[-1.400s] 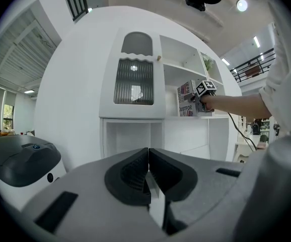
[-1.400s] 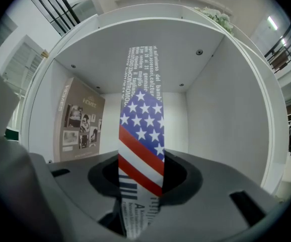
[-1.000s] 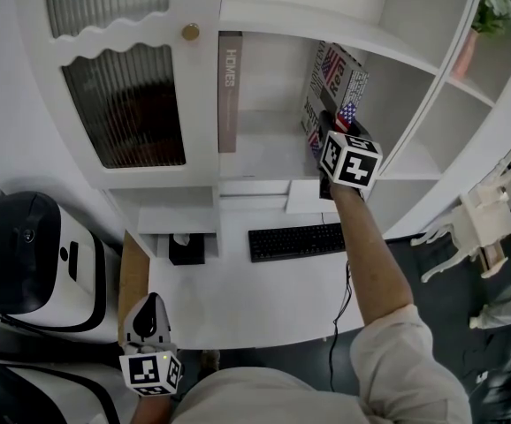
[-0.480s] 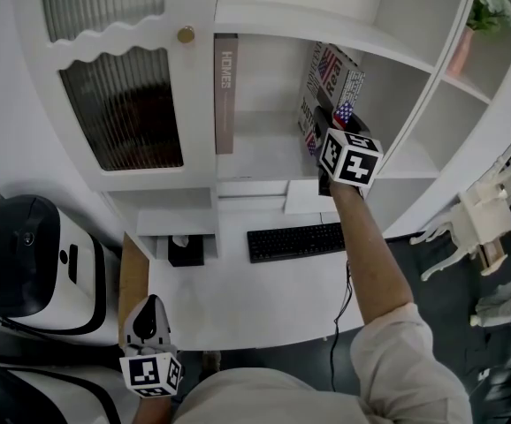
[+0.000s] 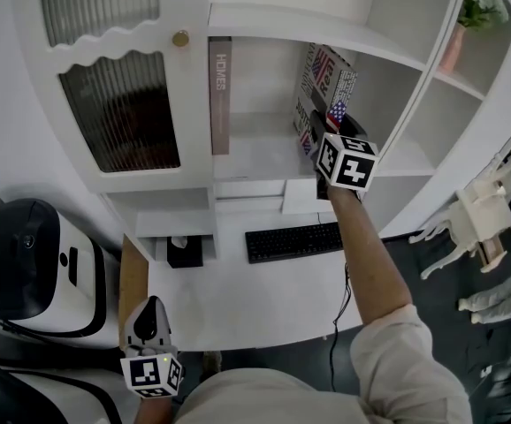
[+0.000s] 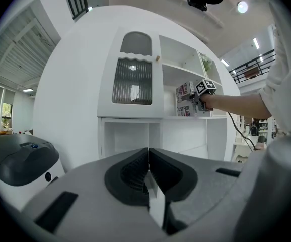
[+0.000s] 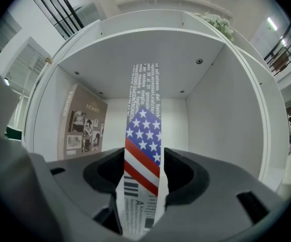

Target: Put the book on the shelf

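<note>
The flag-covered book (image 5: 326, 79) stands on the shelf (image 5: 255, 155); brown book (image 5: 220, 95) at the left wall

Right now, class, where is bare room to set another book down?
Bare shelf floor between the HOMES book and the flag book. Crowded at the right, round the flag book. Also bare desk before the keyboard.

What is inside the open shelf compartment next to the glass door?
Two books: a brown HOMES book against the left wall, and a flag-cover book inside the right gripper, whose jaws have just been opening. That book hides whatever stands behind it.
</note>
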The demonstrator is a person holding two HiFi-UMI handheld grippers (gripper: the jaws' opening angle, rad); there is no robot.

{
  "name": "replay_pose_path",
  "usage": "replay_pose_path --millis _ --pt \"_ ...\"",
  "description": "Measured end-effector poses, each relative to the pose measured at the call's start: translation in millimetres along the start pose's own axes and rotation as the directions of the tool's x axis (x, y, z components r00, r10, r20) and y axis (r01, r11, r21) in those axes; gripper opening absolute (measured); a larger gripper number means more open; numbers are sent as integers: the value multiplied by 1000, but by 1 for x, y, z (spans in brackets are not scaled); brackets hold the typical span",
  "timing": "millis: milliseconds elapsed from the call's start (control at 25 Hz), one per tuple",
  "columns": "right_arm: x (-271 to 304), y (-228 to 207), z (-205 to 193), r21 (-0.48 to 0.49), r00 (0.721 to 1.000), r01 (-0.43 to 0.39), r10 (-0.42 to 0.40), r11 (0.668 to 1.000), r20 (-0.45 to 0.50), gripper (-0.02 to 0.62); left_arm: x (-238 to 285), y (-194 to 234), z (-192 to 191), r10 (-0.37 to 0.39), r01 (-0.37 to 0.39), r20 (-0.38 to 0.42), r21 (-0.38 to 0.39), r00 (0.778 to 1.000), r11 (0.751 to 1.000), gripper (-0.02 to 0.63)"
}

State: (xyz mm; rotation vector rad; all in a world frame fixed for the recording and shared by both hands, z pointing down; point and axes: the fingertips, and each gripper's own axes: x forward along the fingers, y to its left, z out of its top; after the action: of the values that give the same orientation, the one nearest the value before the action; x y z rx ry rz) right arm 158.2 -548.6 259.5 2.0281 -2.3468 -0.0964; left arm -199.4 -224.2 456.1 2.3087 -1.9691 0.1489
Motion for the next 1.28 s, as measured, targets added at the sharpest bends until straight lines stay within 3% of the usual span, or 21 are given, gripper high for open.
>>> replay_pose_path --millis 800,1280 --pt "-92 -9 -13 -19 1000 2 -2 1000 10 225 3 -34 9 -95 95 20 25 995 995 6" --pt "-169 -16 -24 -18 1000 -10 11 1000 26 207 27 -54 39 -169 162 61 98 984 982 6"
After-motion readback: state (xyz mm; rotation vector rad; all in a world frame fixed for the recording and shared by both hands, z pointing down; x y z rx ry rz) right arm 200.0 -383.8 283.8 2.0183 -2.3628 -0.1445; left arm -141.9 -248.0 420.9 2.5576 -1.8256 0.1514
